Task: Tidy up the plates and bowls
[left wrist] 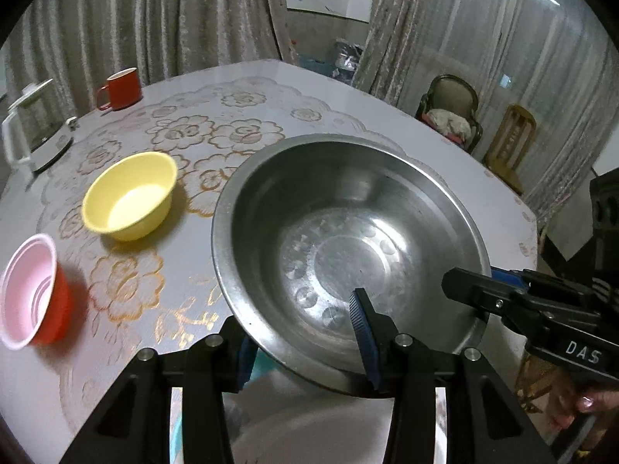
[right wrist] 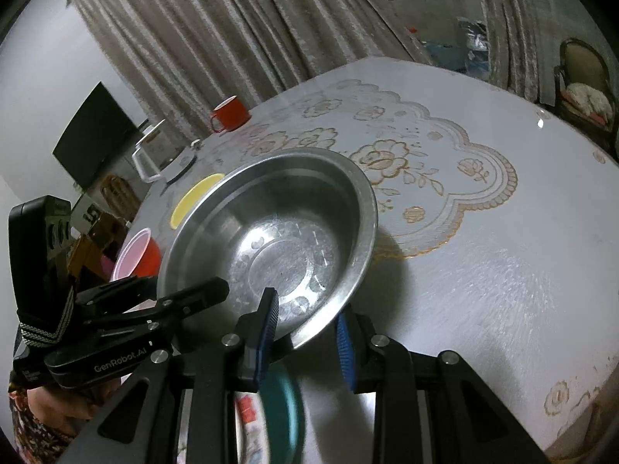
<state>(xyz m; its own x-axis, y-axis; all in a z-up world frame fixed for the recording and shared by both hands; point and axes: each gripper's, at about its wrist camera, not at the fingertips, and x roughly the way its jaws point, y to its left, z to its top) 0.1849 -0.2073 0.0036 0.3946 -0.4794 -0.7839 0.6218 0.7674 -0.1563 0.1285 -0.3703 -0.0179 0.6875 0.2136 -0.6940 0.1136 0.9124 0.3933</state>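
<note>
Markings: "DAS", "GenRobot.AI". Left tool [left wrist: 305, 332] and right tool [right wrist: 305, 328] each clamp the steel bowl [left wrist: 348, 239] rim, tilted.

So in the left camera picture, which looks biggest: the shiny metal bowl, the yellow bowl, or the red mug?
1. Metal bowl, though it is also nearest the camera.
2. Yellow bowl.
3. Red mug, which sits farthest away, so its true size is unsure.

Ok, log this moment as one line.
steel bowl tilted, lifted | left gripper on near rim | right gripper on rim | yellow bowl, red cup on table
</note>
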